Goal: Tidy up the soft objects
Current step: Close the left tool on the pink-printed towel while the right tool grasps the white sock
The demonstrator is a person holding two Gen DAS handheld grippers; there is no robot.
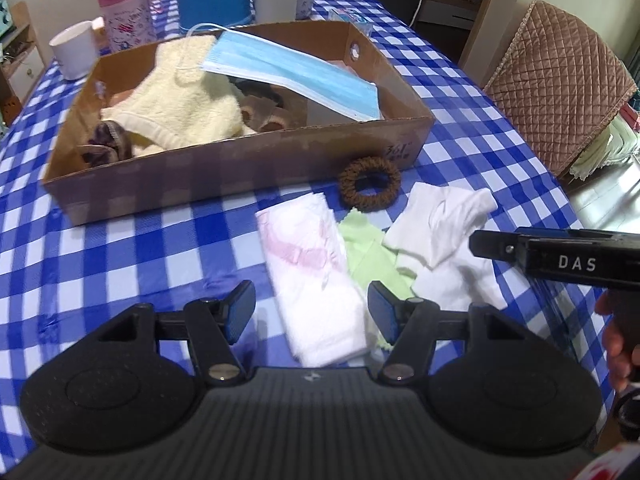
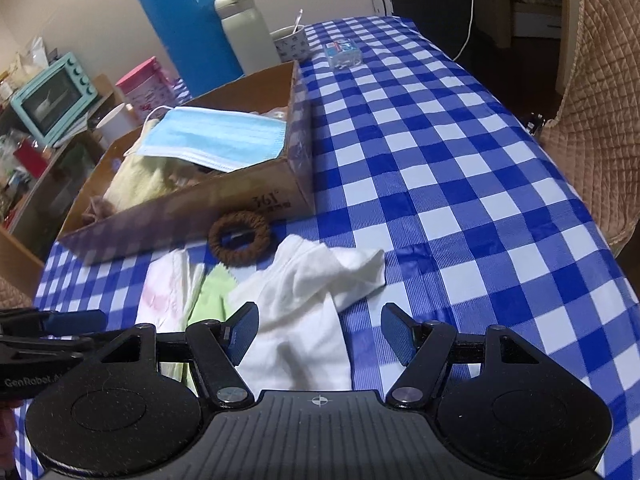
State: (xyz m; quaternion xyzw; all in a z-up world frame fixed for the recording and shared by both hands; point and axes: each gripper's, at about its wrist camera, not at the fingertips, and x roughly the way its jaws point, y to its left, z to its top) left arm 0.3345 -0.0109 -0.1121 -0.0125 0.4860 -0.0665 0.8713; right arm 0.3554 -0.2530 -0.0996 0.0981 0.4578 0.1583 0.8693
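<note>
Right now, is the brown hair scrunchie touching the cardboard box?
Cannot tell. In the left wrist view the brown hair scrunchie overlaps the cardboard box wall; the right wrist view shows it close against the wall, neither gap nor contact plain.

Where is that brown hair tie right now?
The hair tie lies on the checked tablecloth, against the front wall of the cardboard box near its right corner, just beyond the green cloth and white cloth.

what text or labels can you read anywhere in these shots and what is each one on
"DAS" – white letters on the side of the right hand-held gripper.
"GenRobot.A", cut off by the frame – on the body of the left hand-held gripper.
"361°" – handwritten on the front wall of the cardboard box; the small print under it is too blurred to read.
Pink cup and small blue packet: print too blurred to read.
</note>
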